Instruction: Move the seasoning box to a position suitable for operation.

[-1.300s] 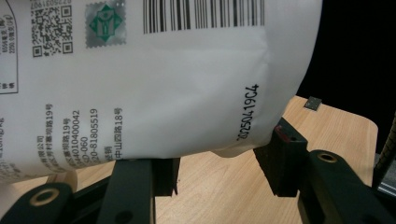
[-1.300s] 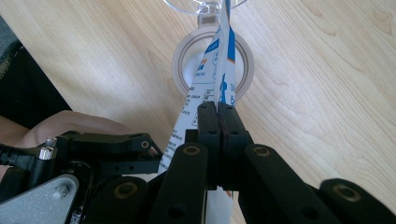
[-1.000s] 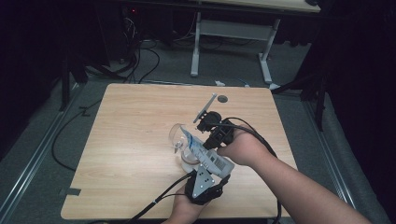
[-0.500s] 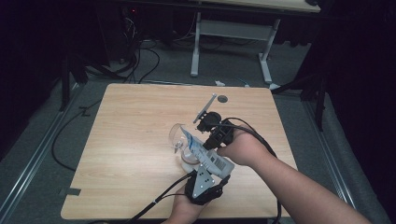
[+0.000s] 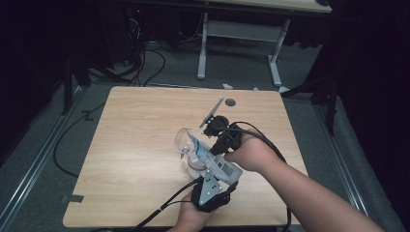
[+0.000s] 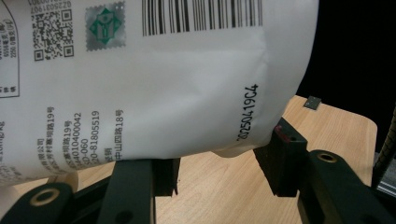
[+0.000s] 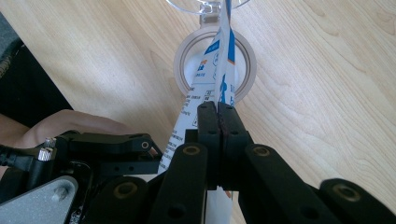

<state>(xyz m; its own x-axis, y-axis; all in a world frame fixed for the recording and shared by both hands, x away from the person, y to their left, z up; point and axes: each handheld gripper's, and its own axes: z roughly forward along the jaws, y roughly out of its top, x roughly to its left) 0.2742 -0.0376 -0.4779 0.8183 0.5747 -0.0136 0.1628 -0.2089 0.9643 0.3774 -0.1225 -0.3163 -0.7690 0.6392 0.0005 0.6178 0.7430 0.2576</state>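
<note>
A white pouch (image 5: 212, 159) with blue print and a barcode hangs tilted over a clear glass vessel (image 5: 185, 141). My right gripper (image 5: 217, 151) is shut on the pouch's edge (image 7: 219, 70), its jaws pressed together on the thin film in the right gripper view (image 7: 217, 108). Below the pouch stands a round white container (image 7: 187, 70) with a pale rim. My left gripper (image 5: 215, 176) sits near the table's front edge, under the pouch's lower end. In the left gripper view the pouch (image 6: 163, 93) hangs over the jaws (image 6: 222, 168), which stand apart with bare wood between them.
The wooden table (image 5: 140, 145) has free room on its left half and along the back. A small dark round mark (image 5: 230, 102) lies near the far edge. A grey rod (image 5: 212, 111) sticks up behind the right gripper. Cables trail off the front edge.
</note>
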